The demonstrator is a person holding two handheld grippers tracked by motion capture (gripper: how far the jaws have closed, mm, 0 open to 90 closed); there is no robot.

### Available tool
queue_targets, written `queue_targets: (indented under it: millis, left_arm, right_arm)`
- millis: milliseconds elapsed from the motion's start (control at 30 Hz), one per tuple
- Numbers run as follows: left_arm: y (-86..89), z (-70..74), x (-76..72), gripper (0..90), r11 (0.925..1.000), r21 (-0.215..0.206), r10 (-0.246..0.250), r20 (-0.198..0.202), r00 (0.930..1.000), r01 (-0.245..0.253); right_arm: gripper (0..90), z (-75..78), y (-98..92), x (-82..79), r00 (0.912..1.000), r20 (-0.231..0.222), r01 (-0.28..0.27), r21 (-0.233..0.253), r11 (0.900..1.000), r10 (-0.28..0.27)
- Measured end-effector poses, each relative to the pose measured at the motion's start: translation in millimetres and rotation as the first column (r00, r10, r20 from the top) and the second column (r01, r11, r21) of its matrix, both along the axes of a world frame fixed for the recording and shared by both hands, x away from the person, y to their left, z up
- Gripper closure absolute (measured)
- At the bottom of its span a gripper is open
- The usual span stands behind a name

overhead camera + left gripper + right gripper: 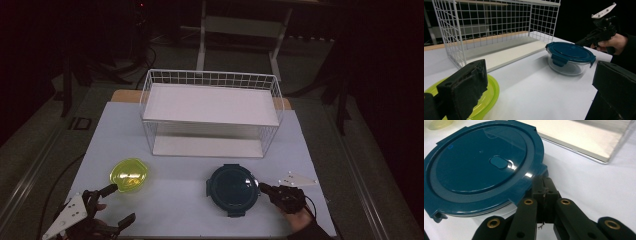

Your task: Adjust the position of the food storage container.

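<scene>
High view. One white tabletop (190,200). One white wire rack (210,112) at 12 o'clock, grid walls, two flat white shelves. One round container (233,189) at 4 o'clock of table centre: teal lid, latch tabs on rim. One yellow-green plate (129,175) at 8 o'clock, glossy, wavy rim. Left gripper (119,205) at 7 o'clock, black jaws spread wide, nothing between them, upper jaw tip just beside plate edge. Right gripper (263,188) at 5 o'clock, jaws together, tip touching container's 3 o'clock rim.

Left gripper view. Two black jaws, foam-faced, rough texture, far apart, holding nothing. Plate (487,97) under left-hand jaw at 7 o'clock, smooth plastic. Container (569,58) at 2 o'clock: clear glass-like bowl, teal plastic lid, standing on table in front of rack (494,27). Right gripper (580,42) held in a hand (612,42) at 2 o'clock, tip at lid rim.

Right gripper view. Right gripper (545,192) jaws pressed closed, tips meeting against lid edge of container (481,167) by a latch tab; whether tab is pinched cannot be told. Lid smooth, glossy, round, raised ring, one oval button at centre. Lower rack shelf (584,138) at 1 o'clock, matte white.
</scene>
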State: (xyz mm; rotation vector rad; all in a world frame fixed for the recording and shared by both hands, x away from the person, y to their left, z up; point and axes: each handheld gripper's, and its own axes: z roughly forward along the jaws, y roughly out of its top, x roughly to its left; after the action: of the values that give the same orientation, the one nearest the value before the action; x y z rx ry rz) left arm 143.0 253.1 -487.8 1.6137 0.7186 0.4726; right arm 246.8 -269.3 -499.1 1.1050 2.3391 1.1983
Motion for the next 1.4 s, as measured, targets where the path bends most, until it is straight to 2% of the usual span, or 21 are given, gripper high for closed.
queue_targets:
  millis: [433, 533, 800, 900, 1000, 1167, 1267, 1400]
  left_arm:
    - [-0.7, -0.3, 0.6, 0.0, 1.0, 0.002, -0.005, -0.002, 1.0, 0.005]
    - [-0.4, -0.3, 0.7, 0.0, 1.0, 0.0, -0.006, -0.003, 1.0, 0.006]
    - [-0.8, -0.2, 0.7, 0.0, 1.0, 0.001, -0.008, -0.003, 1.0, 0.008]
    - [-2.3, -0.6, 1.2, 0.0, 0.9999, -0.003, -0.015, -0.01, 0.9998, 0.015]
    - [-7.0, 0.6, 1.0, 0.0, 0.999, 0.001, -0.044, -0.014, 0.9989, 0.044]
    - [-21.2, 5.0, 1.7, 0.0, 0.9954, 0.024, -0.093, -0.015, 0.9956, 0.093]
    - [-30.4, 8.1, 2.9, 0.0, 0.9908, 0.034, -0.13, -0.022, 0.9912, 0.131]
    - [-42.1, 12.0, 3.2, 0.0, 0.9823, 0.052, -0.178, -0.035, 0.9834, 0.18]
  right_arm:
    - [90.0, 1.2, 19.1, 4.0, 0.9991, -0.003, -0.042, -0.001, 0.999, 0.042]
    - [90.0, 1.3, 26.3, 3.0, 0.9978, -0.003, -0.066, 0.001, 0.998, 0.066]
    - [90.0, 0.6, 27.4, 3.3, 0.9972, -0.002, -0.075, 0.018, 0.997, 0.075]
    - [89.3, 1.9, 28.8, 1.7, 0.9968, 0.016, -0.078, -0.003, 0.997, 0.078]
    - [86.4, 6.4, 29.0, -1.6, 0.9961, 0.038, -0.08, -0.003, 0.997, 0.08]
    - [81.4, 14.7, 26.1, -5.3, 0.9944, 0.063, -0.086, 0.026, 0.996, 0.084]
    - [73.7, 18.7, 25.7, -8.2, 0.9927, 0.07, -0.101, 0.048, 0.994, 0.098]
    - [65.8, 23.7, 29.1, -13.9, 0.9887, 0.095, -0.121, 0.053, 0.991, 0.116]
